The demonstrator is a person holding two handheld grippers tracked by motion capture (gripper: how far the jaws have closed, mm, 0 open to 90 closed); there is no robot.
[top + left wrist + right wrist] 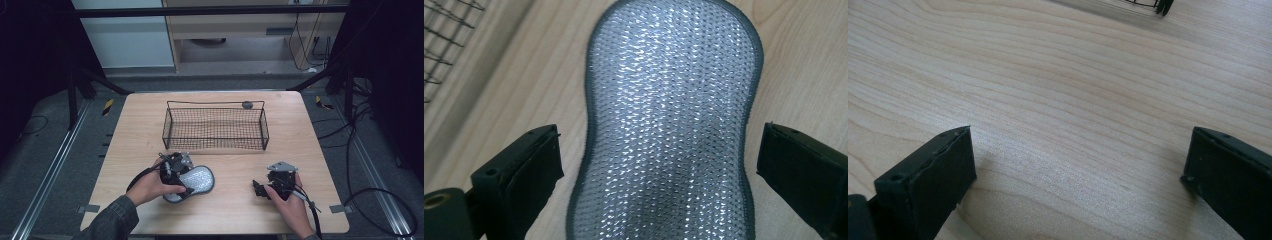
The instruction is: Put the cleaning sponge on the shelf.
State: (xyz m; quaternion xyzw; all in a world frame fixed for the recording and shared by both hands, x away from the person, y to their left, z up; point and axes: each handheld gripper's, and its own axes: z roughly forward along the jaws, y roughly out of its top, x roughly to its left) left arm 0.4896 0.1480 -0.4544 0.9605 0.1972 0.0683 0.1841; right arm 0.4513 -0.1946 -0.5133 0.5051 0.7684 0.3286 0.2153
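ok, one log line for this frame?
left gripper: open, jaws astride silver scrubbing pad | right gripper: open over bare table | wire basket: nothing inside

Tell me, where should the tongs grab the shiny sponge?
Probably at its narrow waist. The silver scrubbing sponge lies flat on the table and pinches in midway. The left tongs are open, one jaw each side of that waist, so come from above and squeeze across it.

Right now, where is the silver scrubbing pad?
In the high view the silver scrubbing pad lies flat on the table, near-left, in front of the wire basket. The open left claw straddles it.
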